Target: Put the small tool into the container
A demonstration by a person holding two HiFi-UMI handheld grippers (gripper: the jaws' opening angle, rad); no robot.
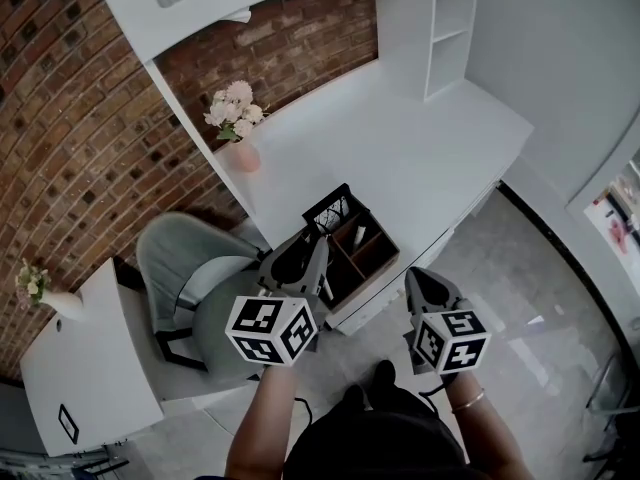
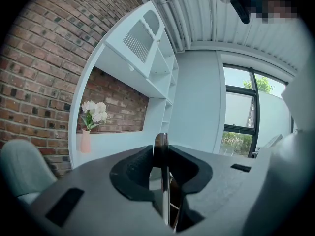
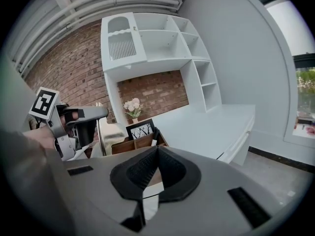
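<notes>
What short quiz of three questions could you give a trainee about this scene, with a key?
1. True or false: the small tool already lies in the container.
2. What is between the jaws of the right gripper? A) the small tool B) nothing C) a cup
3. Fill in: the vase stands on the white ___.
Key: 1 false, the left gripper grips it; 2 B; 3 desk.

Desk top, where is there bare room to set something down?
Bare across the middle and right of the desk, between the flower vase, the shelf unit and the container. Crowded only at the front edge, where the container sits.
</notes>
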